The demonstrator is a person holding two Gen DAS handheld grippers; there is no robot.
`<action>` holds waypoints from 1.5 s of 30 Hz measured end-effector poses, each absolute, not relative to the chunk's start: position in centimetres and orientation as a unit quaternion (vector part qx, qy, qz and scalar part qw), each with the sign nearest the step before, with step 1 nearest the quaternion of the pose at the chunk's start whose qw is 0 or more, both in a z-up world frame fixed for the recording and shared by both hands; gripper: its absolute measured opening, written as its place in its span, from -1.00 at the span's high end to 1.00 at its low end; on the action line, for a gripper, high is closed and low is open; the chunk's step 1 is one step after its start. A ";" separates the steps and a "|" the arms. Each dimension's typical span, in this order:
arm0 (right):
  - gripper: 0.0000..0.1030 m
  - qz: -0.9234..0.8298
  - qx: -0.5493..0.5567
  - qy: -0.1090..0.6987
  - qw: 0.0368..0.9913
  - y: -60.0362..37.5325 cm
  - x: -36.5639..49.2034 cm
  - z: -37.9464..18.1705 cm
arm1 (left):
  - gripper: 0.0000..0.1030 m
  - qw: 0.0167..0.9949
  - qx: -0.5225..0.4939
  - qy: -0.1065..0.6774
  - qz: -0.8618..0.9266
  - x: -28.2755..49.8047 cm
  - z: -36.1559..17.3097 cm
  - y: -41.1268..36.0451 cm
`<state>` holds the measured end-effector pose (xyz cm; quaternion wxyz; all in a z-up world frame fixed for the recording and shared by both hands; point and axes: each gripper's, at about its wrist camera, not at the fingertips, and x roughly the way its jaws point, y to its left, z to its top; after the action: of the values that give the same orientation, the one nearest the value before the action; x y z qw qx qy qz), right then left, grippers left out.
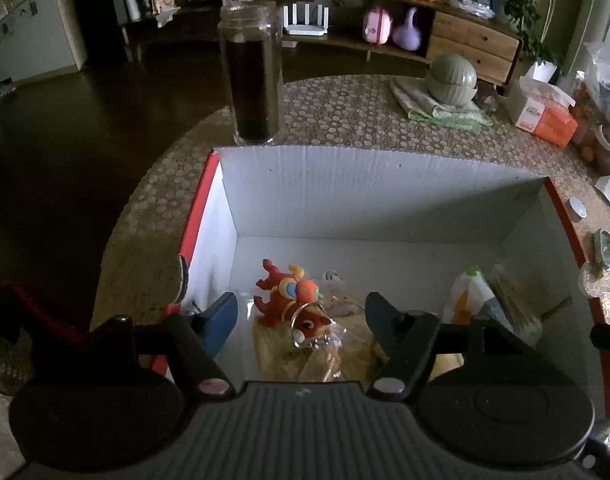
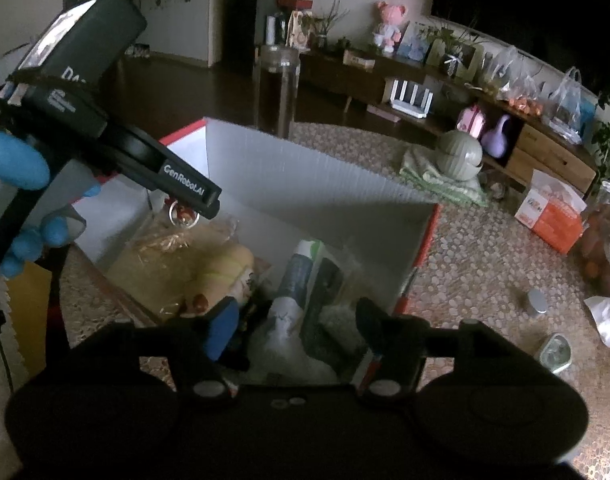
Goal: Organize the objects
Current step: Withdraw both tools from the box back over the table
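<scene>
Left tongs (image 1: 301,312) hang spread and empty above the red plush dragon keychain (image 1: 293,304) in the white cardboard box (image 1: 345,184) near the surface's left edge; withdraw straight up.

The clear crinkled plastic bag of yellowish contents (image 1: 325,356) is cut off behind the left gripper's black body; its contents stay unclear. The blurred white-and-green printed packet (image 1: 471,298) carries unreadable print; the white cardboard box with red outer sides (image 2: 305,176) hides its near wall behind the right gripper.
</scene>
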<state>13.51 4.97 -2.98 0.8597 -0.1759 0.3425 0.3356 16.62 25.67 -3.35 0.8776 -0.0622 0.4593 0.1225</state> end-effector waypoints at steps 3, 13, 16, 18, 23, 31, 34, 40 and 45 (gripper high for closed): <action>-0.36 0.339 -0.167 0.337 0.863 4.1 12.8 -2.1 | -0.35 0.882 -0.061 0.450 0.125 15.7 -2.3 25.1; -0.44 0.339 -0.156 0.318 0.871 0.4 9.9 0.6 | -0.35 0.893 -0.070 0.430 0.116 11.6 0.8 22.2; -0.46 0.339 -0.143 0.315 0.875 -0.9 9.2 1.4 | -0.35 0.896 -0.070 0.424 0.114 10.2 1.5 21.0; -0.47 0.341 -0.131 0.312 0.877 -1.9 8.7 2.0 | -0.36 0.899 -0.068 0.419 0.110 9.3 2.0 20.1; -0.52 0.346 -0.114 0.303 0.881 -3.8 7.1 2.7 | -0.36 0.905 -0.066 0.410 0.094 7.2 3.0 17.7; -0.72 0.341 -0.112 0.303 0.883 -5.7 5.5 2.6 | -0.56 0.913 -0.043 0.402 0.057 5.7 3.2 13.4; -0.81 0.335 -0.105 0.308 0.884 -6.7 5.5 2.2 | -0.56 0.914 -0.030 0.403 0.043 5.7 2.8 11.8; -0.99 0.311 -0.095 0.320 0.890 -9.1 6.5 1.4 | -0.66 0.910 -0.031 0.414 0.005 6.5 1.9 9.0; -0.99 0.280 -0.087 0.326 0.899 -12.0 7.7 0.7 | -0.83 0.910 -0.026 0.415 -0.011 7.7 1.3 6.9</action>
<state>7.68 -12.02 0.72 0.8988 -0.0874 0.3258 0.2800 7.69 6.90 1.33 0.9096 -0.0256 0.4146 -0.0113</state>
